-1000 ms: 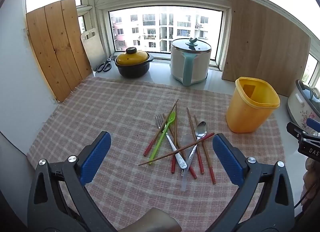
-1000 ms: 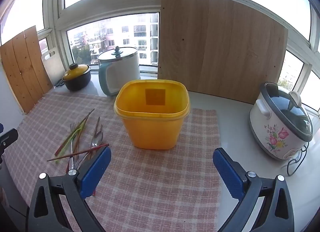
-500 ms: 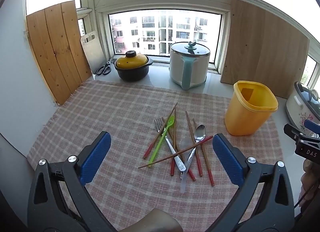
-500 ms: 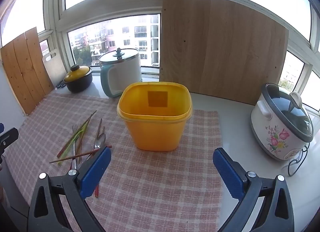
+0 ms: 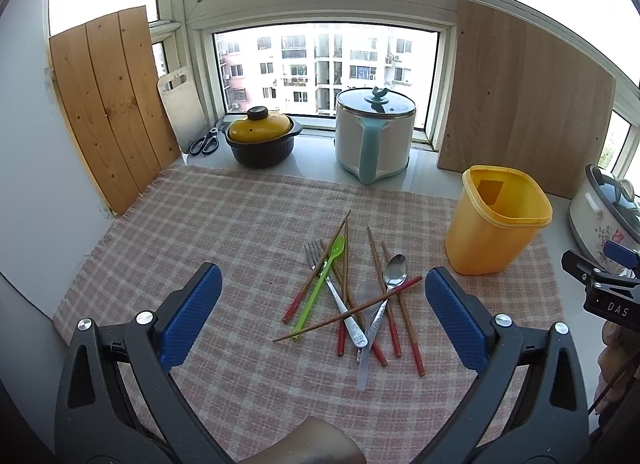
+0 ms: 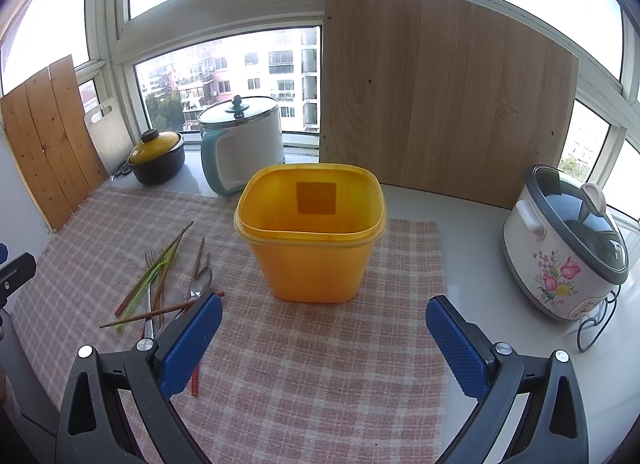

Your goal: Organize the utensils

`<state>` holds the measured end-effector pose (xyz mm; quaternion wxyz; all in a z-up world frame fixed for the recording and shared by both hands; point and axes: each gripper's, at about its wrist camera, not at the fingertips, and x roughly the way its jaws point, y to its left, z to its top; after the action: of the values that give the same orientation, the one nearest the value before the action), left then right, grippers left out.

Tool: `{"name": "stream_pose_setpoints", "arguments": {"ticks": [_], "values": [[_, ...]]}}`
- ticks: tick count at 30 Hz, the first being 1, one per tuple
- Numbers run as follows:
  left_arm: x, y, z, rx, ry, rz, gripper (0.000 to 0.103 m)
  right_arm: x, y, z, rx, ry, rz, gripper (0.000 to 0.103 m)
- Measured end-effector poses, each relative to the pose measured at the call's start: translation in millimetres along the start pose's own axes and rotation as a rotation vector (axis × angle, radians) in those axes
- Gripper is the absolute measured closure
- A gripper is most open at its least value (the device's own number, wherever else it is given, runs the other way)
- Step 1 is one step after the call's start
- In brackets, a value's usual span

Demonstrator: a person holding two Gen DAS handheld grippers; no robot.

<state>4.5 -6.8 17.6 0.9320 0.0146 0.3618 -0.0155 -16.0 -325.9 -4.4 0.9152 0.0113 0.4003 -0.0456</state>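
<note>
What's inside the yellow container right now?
The yellow container shows bare inner walls and a darker square patch on its far wall; no utensils stick out. Its near wall hides the bottom. The utensil pile lies on the cloth beside it.

Both grippers, left gripper (image 5: 322, 310) and right gripper (image 6: 324, 338), had black plastic arms with silver screws and blue textured pads (image 5: 191, 316). White letters "DAS" marked one black body.

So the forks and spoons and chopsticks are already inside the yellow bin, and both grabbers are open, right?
Not quite. The yellow bin has none of them in it; the right wrist view looks straight into it. The forks, spoons and chopsticks lie in a pile on the checked cloth beside it. The rest is right: the left grabber and the right grabber are both open.
</note>
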Motion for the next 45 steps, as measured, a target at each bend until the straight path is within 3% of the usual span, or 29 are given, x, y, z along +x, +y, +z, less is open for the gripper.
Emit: {"name": "stream_pose_setpoints", "arguments": {"ticks": [45], "values": [[7,-9,-1,0.002,0.009,-0.005,0.000,-1,-2,0,0.002,0.006,-0.012,0.000]]}}
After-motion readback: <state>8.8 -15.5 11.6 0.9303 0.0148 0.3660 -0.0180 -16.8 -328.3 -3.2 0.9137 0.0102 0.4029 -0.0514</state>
